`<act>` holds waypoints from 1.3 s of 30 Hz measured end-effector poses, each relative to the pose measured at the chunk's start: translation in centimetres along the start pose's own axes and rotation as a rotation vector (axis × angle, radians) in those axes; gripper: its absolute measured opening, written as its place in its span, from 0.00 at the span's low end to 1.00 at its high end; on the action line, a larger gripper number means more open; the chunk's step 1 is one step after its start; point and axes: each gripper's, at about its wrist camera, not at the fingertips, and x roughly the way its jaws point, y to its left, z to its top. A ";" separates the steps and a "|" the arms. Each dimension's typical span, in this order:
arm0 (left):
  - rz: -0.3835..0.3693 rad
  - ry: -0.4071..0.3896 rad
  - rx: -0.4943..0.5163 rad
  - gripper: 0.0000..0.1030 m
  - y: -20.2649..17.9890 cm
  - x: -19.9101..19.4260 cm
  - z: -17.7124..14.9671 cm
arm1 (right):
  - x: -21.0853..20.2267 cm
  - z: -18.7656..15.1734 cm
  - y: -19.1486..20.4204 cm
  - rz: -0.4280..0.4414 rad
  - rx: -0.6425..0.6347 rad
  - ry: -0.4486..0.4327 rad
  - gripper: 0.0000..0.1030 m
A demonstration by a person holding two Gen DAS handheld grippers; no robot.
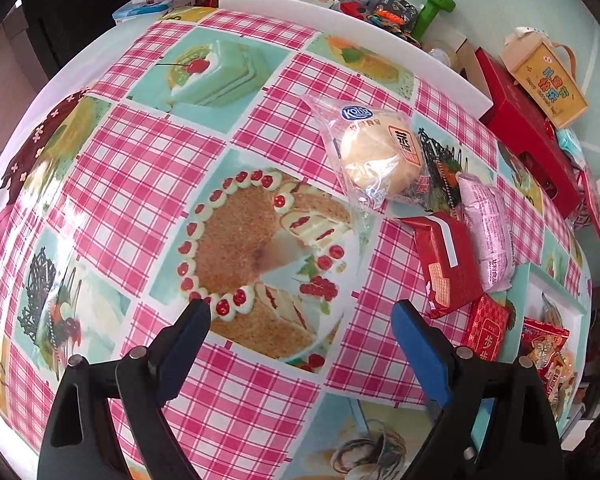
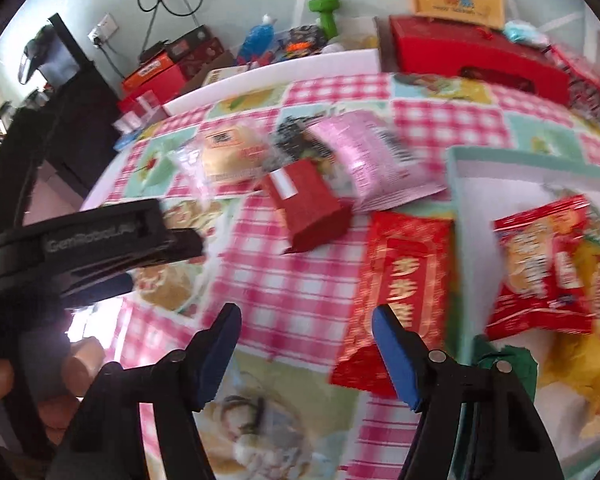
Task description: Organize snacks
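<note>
In the left wrist view my left gripper (image 1: 300, 308) stands open over the checked tablecloth (image 1: 148, 152), nothing between its fingers. To its upper right lie a clear-wrapped bun (image 1: 380, 160), a pink packet (image 1: 486, 232), a red packet (image 1: 448, 264) and a red-gold packet (image 1: 486, 328). In the blurred right wrist view my right gripper (image 2: 306, 316) is open over bare cloth, its right finger at the left edge of the red-gold packet (image 2: 404, 280). Beyond it lie the red packet (image 2: 312, 208), pink packet (image 2: 372, 160) and bun (image 2: 236, 152). A pale-rimmed tray (image 2: 456, 168) at the right holds a red snack bag (image 2: 540, 268) and a yellow bag (image 2: 592, 352).
A white foam board (image 1: 340, 28) edges the table's far side. Behind it stand a red box (image 1: 528, 132), a yellow wooden case (image 1: 544, 80), a green dumbbell (image 1: 432, 12) and other clutter. The left gripper's body (image 2: 100, 240) and a hand show at the left of the right wrist view.
</note>
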 end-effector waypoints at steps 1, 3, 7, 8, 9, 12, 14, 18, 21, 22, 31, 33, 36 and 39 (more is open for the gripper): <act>-0.003 0.000 -0.003 0.89 0.1 -0.1 0.0 | -0.1 0.1 -0.2 -0.014 0.000 -0.004 0.69; -0.008 -0.001 -0.007 0.89 0.3 -0.3 0.0 | -0.1 0.2 -0.5 -0.046 0.003 -0.006 0.69; -0.022 -0.003 -0.003 0.89 0.2 -0.4 0.0 | 0.5 0.2 -1.1 -0.067 0.015 0.012 0.69; -0.027 -0.003 -0.004 0.89 0.2 -0.4 0.0 | 0.5 0.3 -1.1 -0.080 0.013 0.010 0.68; -0.030 -0.002 -0.006 0.89 0.2 -0.5 0.0 | 0.5 0.3 -1.2 -0.077 0.016 0.010 0.68; -0.034 0.000 -0.018 0.89 0.5 -0.5 0.1 | 0.5 0.2 -1.2 -0.082 0.015 0.013 0.68; -0.032 0.001 -0.022 0.89 0.8 -0.5 0.2 | 0.7 0.2 -1.0 -0.097 0.004 0.017 0.67; -0.044 0.008 -0.035 0.89 1.3 -0.3 0.2 | 0.9 0.2 -0.6 -0.122 -0.004 0.022 0.67; -0.048 0.009 -0.040 0.89 1.5 -0.4 0.1 | 1.2 0.2 -0.7 -0.155 -0.002 0.023 0.67; -0.050 0.008 -0.041 0.89 1.6 -0.4 0.2 | 1.3 0.2 -0.8 -0.181 0.002 0.026 0.67; -0.057 0.018 -0.038 0.89 1.4 -0.1 0.3 | 1.9 0.2 -1.4 -0.217 0.025 0.031 0.67; -0.054 0.017 -0.035 0.89 1.3 0.0 0.3 | 2.2 0.2 -1.1 -0.225 0.006 0.036 0.67; -0.047 0.016 -0.028 0.89 1.1 0.1 0.3 | 2.2 0.1 -0.5 -0.210 -0.021 0.033 0.62; -0.045 0.019 -0.018 0.89 0.7 0.3 0.4 | 2.1 0.1 -0.6 -0.198 -0.016 0.022 0.61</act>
